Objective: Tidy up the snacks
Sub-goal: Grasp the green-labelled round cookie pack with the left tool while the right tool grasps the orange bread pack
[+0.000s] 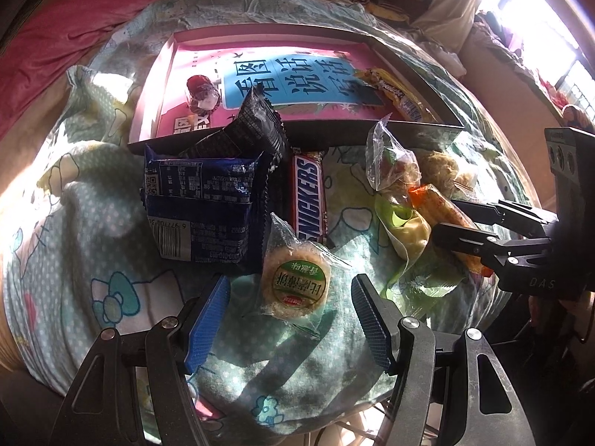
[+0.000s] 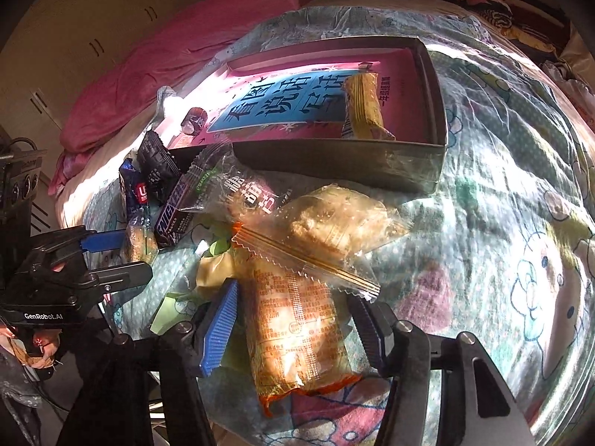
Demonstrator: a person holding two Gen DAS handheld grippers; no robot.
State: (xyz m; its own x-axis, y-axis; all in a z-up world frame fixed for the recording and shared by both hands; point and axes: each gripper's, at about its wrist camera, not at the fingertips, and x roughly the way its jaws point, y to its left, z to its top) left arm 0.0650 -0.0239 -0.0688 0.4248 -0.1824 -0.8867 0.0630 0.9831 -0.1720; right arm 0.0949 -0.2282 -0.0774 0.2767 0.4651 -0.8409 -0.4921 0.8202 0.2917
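A bed covered by a pale green cartoon-print quilt [image 1: 93, 223] fills both views, with a pink blanket [image 1: 74, 18] bunched at its far left and a bright window at the far right. On the quilt's far side lies a shallow cardboard box [image 2: 334, 163] with a pink and blue printed sheet in its bottom; inside are a yellow wrapped bar [image 2: 362, 107] at the right and a small red-wrapped sweet [image 1: 200, 93] at the left.

Near the box, loose snacks lie in a heap: a dark blue packet [image 1: 200, 208] at the left, a black packet [image 1: 256, 126] leaning on the box's near wall, a Snickers bar [image 1: 308, 193] beside them, and clear bags of snacks [image 1: 394, 163] to the right.

The left gripper [image 1: 290, 304] points steeply down with its blue-padded jaws apart on either side of a round rice cracker [image 1: 295, 282] in a clear wrapper; neither pad touches it.

The right gripper [image 2: 293, 319], also angled down, has its jaws apart around an orange-ended wrapped snack [image 2: 297, 327]. The left pad stands just beside the wrapper and the right pad looks clear of it.

A hand [image 2: 41, 345] shows at the near left edge under the left gripper's body.
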